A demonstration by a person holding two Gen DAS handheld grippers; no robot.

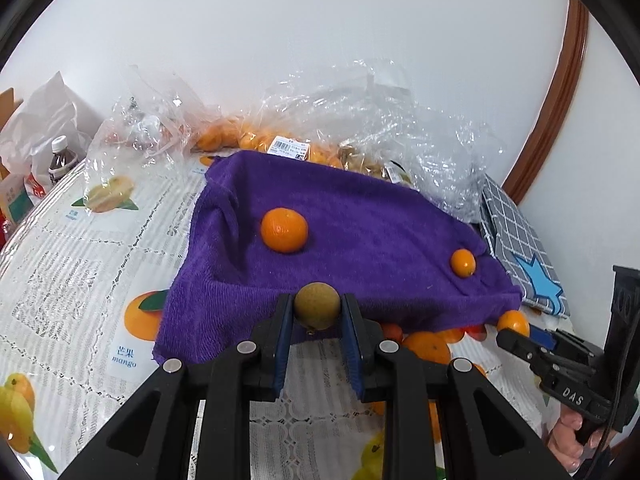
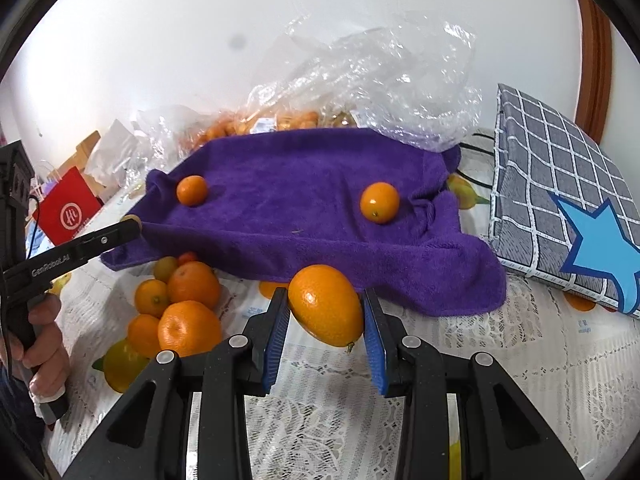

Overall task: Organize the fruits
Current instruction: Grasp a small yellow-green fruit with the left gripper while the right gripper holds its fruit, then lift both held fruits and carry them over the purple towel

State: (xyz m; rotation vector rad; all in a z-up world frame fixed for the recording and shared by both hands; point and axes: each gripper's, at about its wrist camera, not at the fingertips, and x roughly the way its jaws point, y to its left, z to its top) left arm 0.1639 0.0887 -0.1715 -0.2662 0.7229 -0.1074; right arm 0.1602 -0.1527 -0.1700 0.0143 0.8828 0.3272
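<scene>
We are holding one fruit in each gripper, just in front of the purple towel (image 1: pixel 352 232). In the left wrist view, our left gripper (image 1: pixel 317 312) is clamped on a small round brownish-green fruit (image 1: pixel 317 306) at the lower centre of the frame, right at the towel's near edge. In the right wrist view, our right gripper (image 2: pixel 326 308) is pressing its blue pads on an oval orange fruit (image 2: pixel 326 304) at the lower centre, also just short of the towel.

Only two fruits are lying on the towel so far: a mandarin (image 1: pixel 284 230) towards the left of the cloth in the left view, and a smaller orange fruit (image 1: pixel 463 263) near its right edge. They are sitting well apart, which suggests we are giving each kind its own spot.

Much is left, as we judge it. A loose pile of oranges (image 2: pixel 176 312) and smaller fruits is waiting at the lower left of the right view, on the patterned tablecloth (image 2: pixel 460 360) in front of the towel. Behind the towel, at the upper centre of both views, clear plastic bags (image 2: pixel 380 80) are showing more orange fruit inside. We reckon the sorting is in its early part, with both held fruits not yet set down.
</scene>
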